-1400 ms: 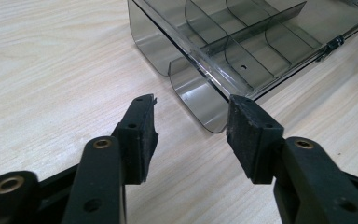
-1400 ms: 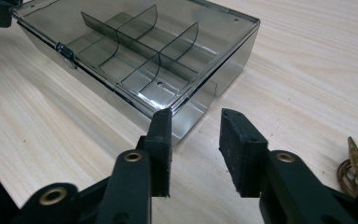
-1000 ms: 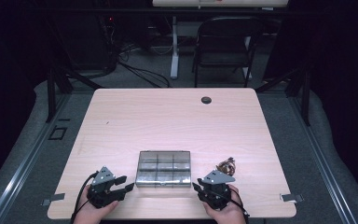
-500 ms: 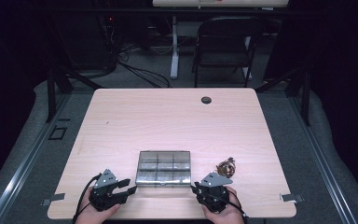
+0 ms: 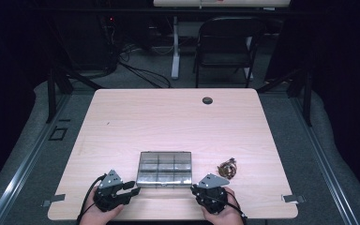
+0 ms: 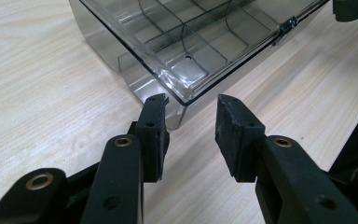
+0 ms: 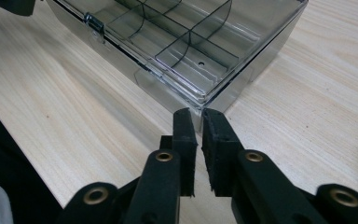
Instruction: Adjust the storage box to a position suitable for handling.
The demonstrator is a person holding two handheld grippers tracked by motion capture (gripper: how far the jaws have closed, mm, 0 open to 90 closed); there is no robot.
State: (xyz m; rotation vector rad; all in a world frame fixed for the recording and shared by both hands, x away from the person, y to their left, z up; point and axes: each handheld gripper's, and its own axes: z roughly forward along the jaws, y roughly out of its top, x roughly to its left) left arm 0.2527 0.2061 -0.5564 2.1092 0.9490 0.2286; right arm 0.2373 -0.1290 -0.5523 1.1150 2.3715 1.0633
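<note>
Clear plastic forms the compartment box (image 5: 164, 168), which lies lid-closed on the wooden surface (image 5: 168, 122) at the 6 o'clock edge, between the two hands. Compared with one second earlier, both claws sit slightly nearer the person, drawn back from the box. The left claw (image 6: 189, 126), at the box's 8 o'clock corner, has just been closing: its jaws stand partly apart with the corner just ahead of the tips and nothing pressed between the pads, so it remains released. The right claw (image 7: 199, 122), at the 4 o'clock corner, has also just been closing and is now nearly clenched, a thin gap between the pads, on nothing. A small brown cluster (image 5: 228, 167) lies at the box's 3 o'clock, untouched. Judged from this, neither claw holds the box; the front latch (image 7: 94, 22) is fastened, and opening the lid is not yet begun.
</note>
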